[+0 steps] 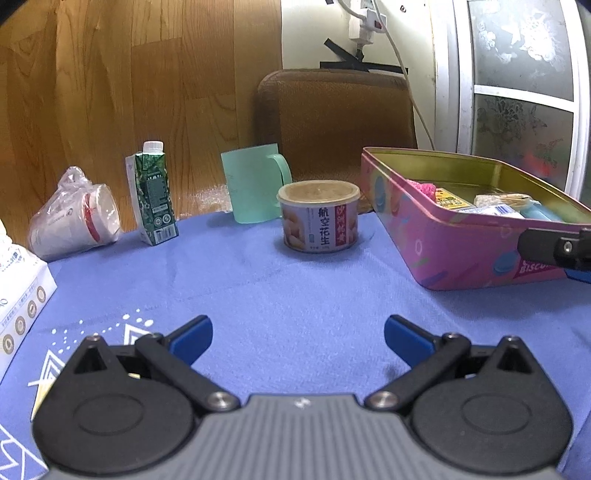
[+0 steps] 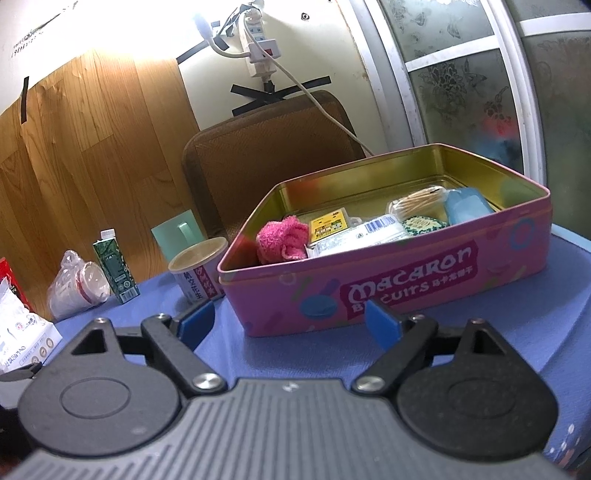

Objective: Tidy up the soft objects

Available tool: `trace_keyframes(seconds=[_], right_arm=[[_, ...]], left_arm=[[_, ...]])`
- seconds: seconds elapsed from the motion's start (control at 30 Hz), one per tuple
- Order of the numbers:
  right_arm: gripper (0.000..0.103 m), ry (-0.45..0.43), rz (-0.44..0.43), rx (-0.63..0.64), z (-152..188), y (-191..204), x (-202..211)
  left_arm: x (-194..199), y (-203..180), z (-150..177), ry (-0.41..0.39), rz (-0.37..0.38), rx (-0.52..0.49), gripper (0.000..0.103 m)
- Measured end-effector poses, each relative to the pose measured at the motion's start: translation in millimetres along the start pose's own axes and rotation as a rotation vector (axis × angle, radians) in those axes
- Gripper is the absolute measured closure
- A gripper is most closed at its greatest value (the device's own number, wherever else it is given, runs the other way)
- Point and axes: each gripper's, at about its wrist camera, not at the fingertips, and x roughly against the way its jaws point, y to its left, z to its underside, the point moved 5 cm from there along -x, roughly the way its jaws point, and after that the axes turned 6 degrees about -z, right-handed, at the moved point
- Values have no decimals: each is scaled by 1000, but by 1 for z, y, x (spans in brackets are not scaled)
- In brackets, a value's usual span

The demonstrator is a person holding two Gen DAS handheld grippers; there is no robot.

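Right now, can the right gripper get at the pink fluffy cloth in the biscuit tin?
Probably yes. The right gripper is open and empty, the tin has no lid, and the pink cloth lies uncovered by its near corner; only the tin's wall must be cleared.

Strong barrel distortion is seen at all edges. The wall is overexposed at the upper left of the right wrist view; elsewhere, soft, even indoor light and slight blur are recorded.

The left gripper hangs spread-jawed over blue cloth; the pink tin holds possibly a towel.
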Motion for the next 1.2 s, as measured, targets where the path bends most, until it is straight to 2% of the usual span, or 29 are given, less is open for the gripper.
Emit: trace_keyframes(seconds=[0.6, 1.2], right_arm=[[8, -13, -12, 16, 1, 6, 2], [6, -30, 7, -4, 2, 3, 2]], left_arm=[[1, 1, 0, -4, 2, 6, 0], [4, 4, -1, -13, 38, 32, 0]])
